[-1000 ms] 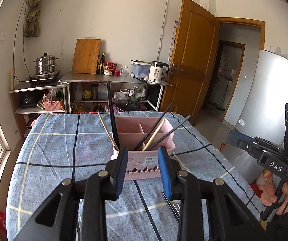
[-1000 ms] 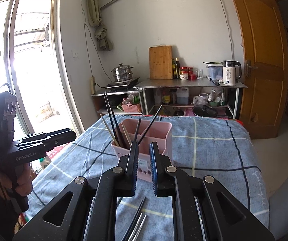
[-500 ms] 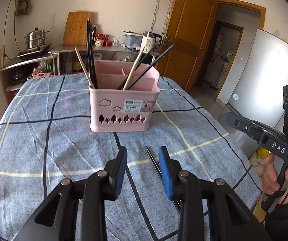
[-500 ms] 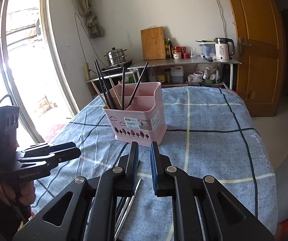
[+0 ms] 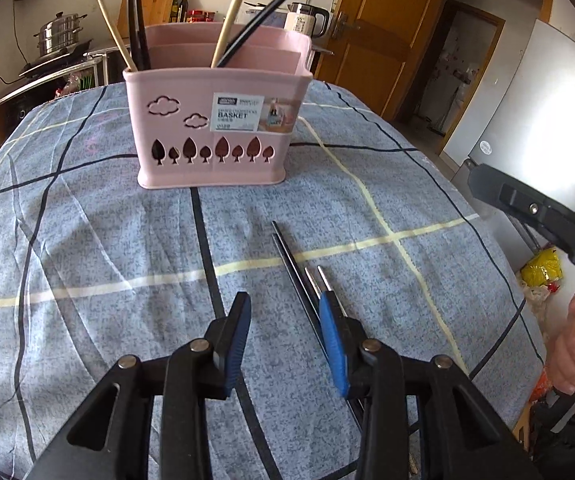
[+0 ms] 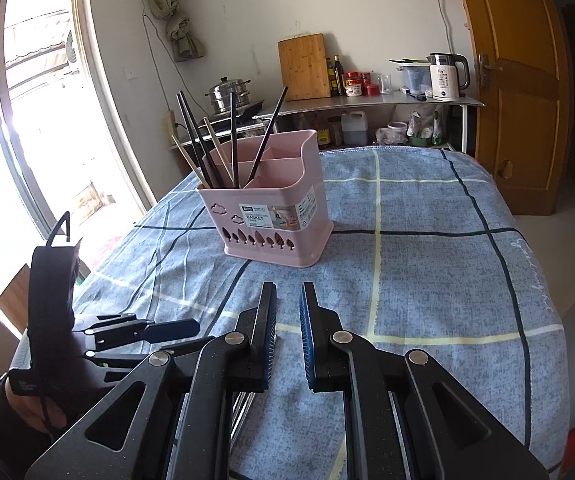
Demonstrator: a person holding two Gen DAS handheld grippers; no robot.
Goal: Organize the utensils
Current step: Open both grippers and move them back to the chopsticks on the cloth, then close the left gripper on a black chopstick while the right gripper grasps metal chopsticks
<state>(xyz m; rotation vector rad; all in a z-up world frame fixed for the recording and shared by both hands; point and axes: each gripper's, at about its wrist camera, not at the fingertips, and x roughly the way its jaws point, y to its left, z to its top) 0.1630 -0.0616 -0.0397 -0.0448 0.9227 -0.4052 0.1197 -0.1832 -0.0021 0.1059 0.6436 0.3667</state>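
Observation:
A pink utensil basket [image 5: 215,120] stands on the blue checked tablecloth [image 5: 87,248] and holds several black and wooden chopsticks [image 5: 137,20]. It also shows in the right wrist view [image 6: 275,216]. Loose black and silver chopsticks [image 5: 299,272] lie on the cloth in front of it. My left gripper [image 5: 285,304] is open and empty, low over the cloth, its right finger over the loose chopsticks. My right gripper [image 6: 287,292] is slightly open and empty, above the cloth to the right. The right gripper also shows in the left wrist view [image 5: 535,216].
A steel shelf [image 6: 367,100] with a kettle [image 6: 445,76], cutting board [image 6: 305,66] and steamer pot [image 6: 227,94] stands behind the table. A wooden door [image 6: 515,100] is at the right, a window at the left. A grey fridge [image 5: 527,120] stands beside the table.
Both grippers have tilted down and dropped toward the cloth. The left gripper has come lower and closer to the loose chopsticks. The basket now sits higher in both views.

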